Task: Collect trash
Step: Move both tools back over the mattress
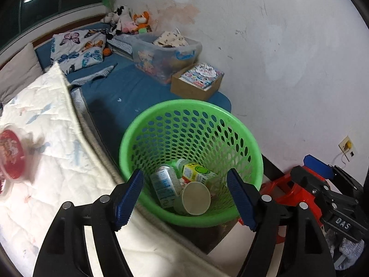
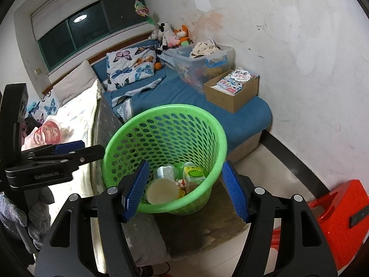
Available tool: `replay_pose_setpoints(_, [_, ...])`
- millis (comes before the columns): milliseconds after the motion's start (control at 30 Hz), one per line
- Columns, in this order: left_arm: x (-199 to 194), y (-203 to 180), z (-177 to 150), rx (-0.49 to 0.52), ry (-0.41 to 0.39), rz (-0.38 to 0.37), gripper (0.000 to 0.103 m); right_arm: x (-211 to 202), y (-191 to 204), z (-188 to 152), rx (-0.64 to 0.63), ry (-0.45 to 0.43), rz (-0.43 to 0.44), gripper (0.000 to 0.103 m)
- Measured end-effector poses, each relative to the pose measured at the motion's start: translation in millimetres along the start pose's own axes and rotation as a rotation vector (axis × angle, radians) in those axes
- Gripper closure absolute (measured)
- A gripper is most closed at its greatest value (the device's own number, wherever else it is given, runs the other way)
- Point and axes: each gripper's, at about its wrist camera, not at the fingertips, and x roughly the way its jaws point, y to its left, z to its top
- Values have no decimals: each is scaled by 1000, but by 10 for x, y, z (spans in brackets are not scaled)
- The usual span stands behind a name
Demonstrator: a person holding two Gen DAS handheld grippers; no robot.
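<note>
Left gripper (image 1: 185, 198) and right gripper (image 2: 184, 190) both hung spread and empty over the near rim of the green perforated basket (image 2: 129, 136). It held a paper cup (image 1: 196, 198) and cartons, wedged against the mattress edge (image 1: 92, 124).

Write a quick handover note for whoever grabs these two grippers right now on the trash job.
Left gripper: open, empty.
Right gripper: open, empty.
Both hang over the green perforated plastic basket.
Done: a white paper cup, a green-and-yellow drink carton and a pale blue carton lie in the basket.
Left: a red-lidded clear plastic tub sits on the white quilt.
</note>
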Motion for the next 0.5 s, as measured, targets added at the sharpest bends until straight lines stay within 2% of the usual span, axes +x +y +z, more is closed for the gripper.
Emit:
replay_pose_setpoints(267, [-521, 333, -193, -30, -67, 51, 31, -21, 364, -12, -56, -2, 41, 34])
replay_pose_setpoints(500, [-893, 811, -498, -97, -96, 128, 31, 42, 810, 5, -115, 14, 101, 32])
